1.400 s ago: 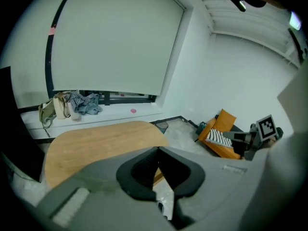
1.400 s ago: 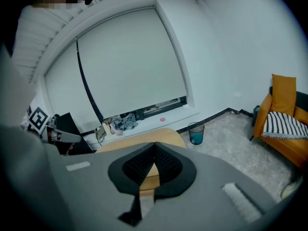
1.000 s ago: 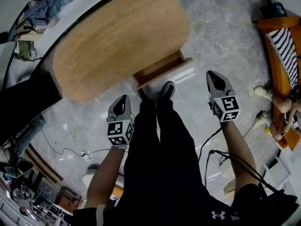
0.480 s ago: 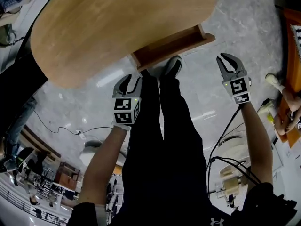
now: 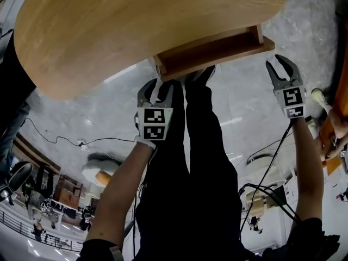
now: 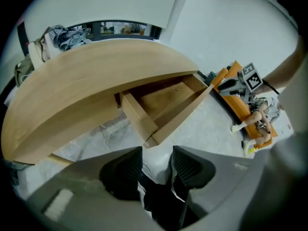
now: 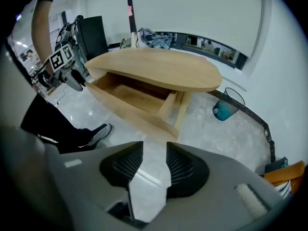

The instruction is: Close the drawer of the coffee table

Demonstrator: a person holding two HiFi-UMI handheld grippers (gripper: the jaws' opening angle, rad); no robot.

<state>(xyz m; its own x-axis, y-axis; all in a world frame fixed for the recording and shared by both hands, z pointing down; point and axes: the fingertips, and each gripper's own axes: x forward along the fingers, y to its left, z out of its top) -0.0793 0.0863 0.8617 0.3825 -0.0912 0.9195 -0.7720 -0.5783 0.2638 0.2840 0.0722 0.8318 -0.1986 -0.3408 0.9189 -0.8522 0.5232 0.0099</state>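
A: What lies around?
B: In the right gripper view, a teal bin point(image 7: 226, 107) at three o'clock and crumpled clothes point(image 7: 154, 38) at twelve.
A: And below?
B: A grey marble floor point(image 5: 239, 107). In the head view, a black cable point(image 5: 81, 143) lies at nine o'clock.

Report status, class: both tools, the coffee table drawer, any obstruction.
Left tool, right tool: empty, jaws just been opening. Drawer pulled out, untouched. Person's legs stand close before its front.
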